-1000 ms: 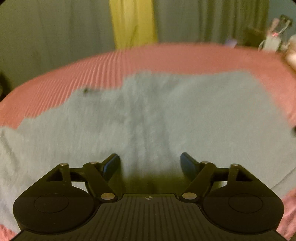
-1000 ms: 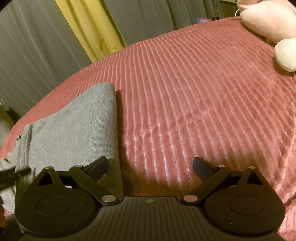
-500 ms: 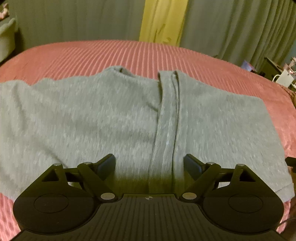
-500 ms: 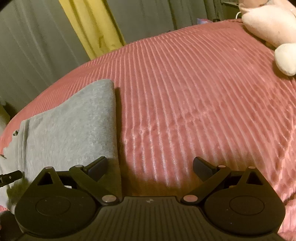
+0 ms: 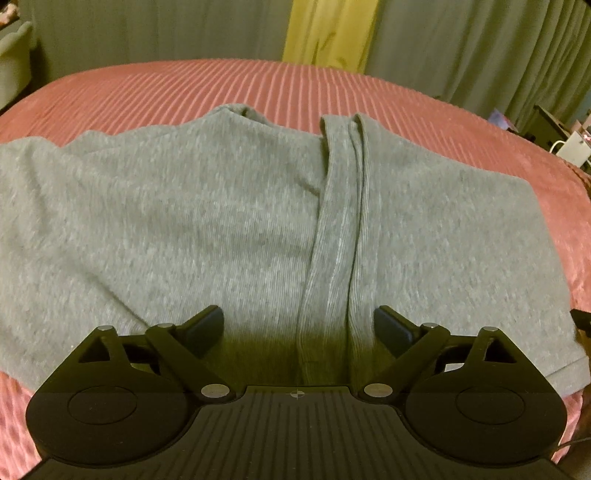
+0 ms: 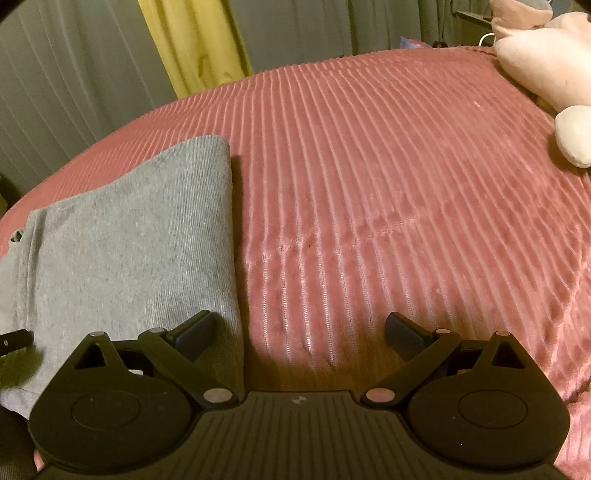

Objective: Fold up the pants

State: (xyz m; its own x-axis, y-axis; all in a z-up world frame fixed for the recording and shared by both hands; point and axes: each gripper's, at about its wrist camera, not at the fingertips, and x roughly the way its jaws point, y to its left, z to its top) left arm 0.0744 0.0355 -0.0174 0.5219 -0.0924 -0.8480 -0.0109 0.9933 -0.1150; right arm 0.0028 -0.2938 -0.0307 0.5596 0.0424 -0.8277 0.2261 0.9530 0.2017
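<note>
With both grippers' jaws spread and empty, pinch the soft, limp grey pants (image 5: 207, 229) at their ribbed band (image 5: 332, 258), at twelve o'clock from your left gripper (image 5: 297, 325).

Bedspread (image 6: 388, 192) open right of pants (image 6: 122, 251); plush toy (image 6: 546, 62) far-right.

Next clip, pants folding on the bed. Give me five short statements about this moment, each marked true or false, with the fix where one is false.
1. The grey pants lie on a pink ribbed bedspread. True.
2. The left gripper is clamped on the pants. False: its jaws stand wide, have just been opening, and grip nothing.
3. The right gripper is open, with the pants' folded edge near its left finger. True.
4. The curtain strip behind the bed is blue. False: it is yellow, between grey curtains.
5. A pale plush toy lies at the far right of the bed. True.
</note>
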